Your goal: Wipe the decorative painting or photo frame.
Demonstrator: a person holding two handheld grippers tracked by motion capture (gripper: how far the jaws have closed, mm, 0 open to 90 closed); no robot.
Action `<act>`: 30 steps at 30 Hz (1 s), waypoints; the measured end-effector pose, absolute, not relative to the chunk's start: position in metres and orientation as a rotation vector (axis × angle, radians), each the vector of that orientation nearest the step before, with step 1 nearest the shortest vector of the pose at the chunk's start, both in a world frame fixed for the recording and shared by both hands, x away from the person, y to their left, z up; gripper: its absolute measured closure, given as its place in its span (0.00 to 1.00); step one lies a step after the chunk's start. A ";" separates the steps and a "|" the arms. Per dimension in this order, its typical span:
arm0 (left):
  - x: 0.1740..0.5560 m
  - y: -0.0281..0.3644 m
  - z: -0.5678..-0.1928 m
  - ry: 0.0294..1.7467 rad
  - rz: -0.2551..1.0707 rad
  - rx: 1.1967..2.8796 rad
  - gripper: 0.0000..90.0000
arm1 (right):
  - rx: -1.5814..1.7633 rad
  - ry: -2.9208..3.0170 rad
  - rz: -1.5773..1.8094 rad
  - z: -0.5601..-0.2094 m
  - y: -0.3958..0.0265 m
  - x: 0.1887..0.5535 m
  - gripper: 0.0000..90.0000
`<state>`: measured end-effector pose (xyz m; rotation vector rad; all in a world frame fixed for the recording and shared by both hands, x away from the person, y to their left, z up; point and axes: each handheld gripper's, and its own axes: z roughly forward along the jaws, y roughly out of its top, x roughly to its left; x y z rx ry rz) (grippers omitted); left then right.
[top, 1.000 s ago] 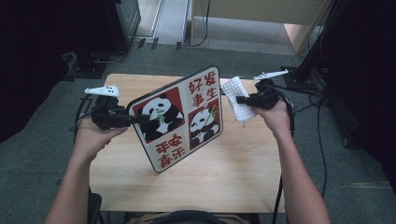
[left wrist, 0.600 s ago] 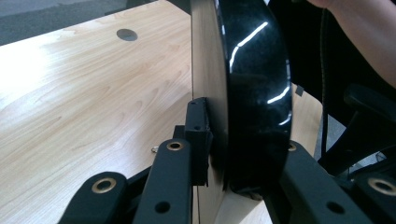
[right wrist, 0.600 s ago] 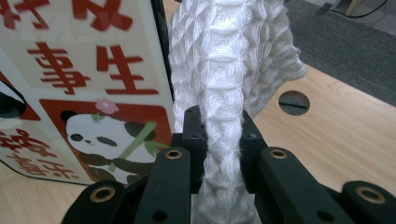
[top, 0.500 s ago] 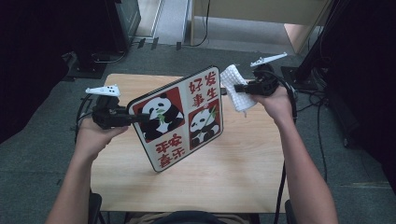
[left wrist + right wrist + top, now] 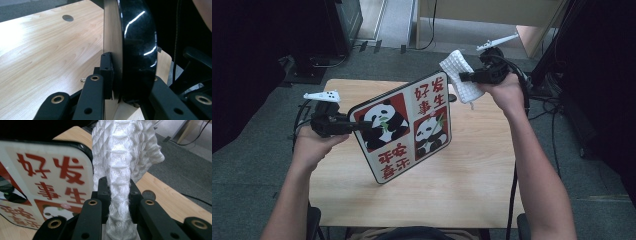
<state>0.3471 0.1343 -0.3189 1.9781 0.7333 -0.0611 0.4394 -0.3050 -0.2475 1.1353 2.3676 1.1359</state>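
A flat board with panda pictures and red characters [image 5: 404, 127] stands tilted above the wooden table [image 5: 472, 180]. My left gripper [image 5: 356, 126] is shut on its left edge; in the left gripper view the board's black rim [image 5: 136, 50] is clamped edge-on between the pads. My right gripper [image 5: 462, 76] is raised over the table's far right corner and is shut on a white waffle-weave cloth [image 5: 460, 75], which hangs beside the board's top right corner. In the right gripper view the cloth [image 5: 122, 165] bunches up between the jaws, with the board [image 5: 47, 182] at the left.
A round cable hole [image 5: 67, 17] sits in the tabletop near the far edge. Dark equipment [image 5: 337, 20] and cables [image 5: 557, 100] lie on the grey floor around the table. The table's near half is bare wood.
My right gripper has lifted the white cloth off the table, up and away toward the far right corner. The left gripper and the board have stayed put.
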 end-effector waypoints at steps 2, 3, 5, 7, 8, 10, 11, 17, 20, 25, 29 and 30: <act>0.347 0.134 -0.318 0.734 -0.059 1.981 0.88 | 1.119 2.371 1.140 -0.240 -0.298 0.440 0.88; 0.347 0.134 -0.318 0.734 -0.059 1.981 0.88 | 1.109 2.370 1.142 -0.237 -0.295 0.440 0.88; 0.348 0.134 -0.318 0.735 -0.064 1.979 0.88 | 1.095 2.368 1.145 -0.230 -0.289 0.441 0.88; 0.348 0.134 -0.318 0.733 -0.067 1.981 0.88 | 1.071 2.364 1.158 -0.224 -0.284 0.441 0.88; 0.348 0.134 -0.318 0.733 -0.068 1.980 0.88 | 1.068 2.361 1.167 -0.222 -0.281 0.441 0.88; 0.348 0.134 -0.318 0.732 -0.070 1.981 0.88 | 1.037 2.372 1.169 -0.219 -0.273 0.440 0.88; 0.349 0.134 -0.319 0.730 -0.072 1.977 0.88 | 1.025 2.379 1.160 -0.219 -0.270 0.440 0.88; 0.350 0.135 -0.320 0.723 -0.078 1.976 0.88 | 1.006 2.416 1.136 -0.232 -0.263 0.439 0.88; 0.351 0.136 -0.320 0.719 -0.083 1.976 0.88 | 1.000 2.421 1.145 -0.237 -0.262 0.439 0.88; 0.352 0.137 -0.321 0.713 -0.094 1.967 0.88 | 1.010 2.425 1.158 -0.245 -0.265 0.438 0.88; 0.353 0.137 -0.321 0.710 -0.095 1.968 0.87 | 1.006 2.437 1.163 -0.250 -0.265 0.436 0.88; 0.353 0.137 -0.321 0.709 -0.096 1.967 0.87 | 1.007 2.437 1.163 -0.252 -0.265 0.436 0.88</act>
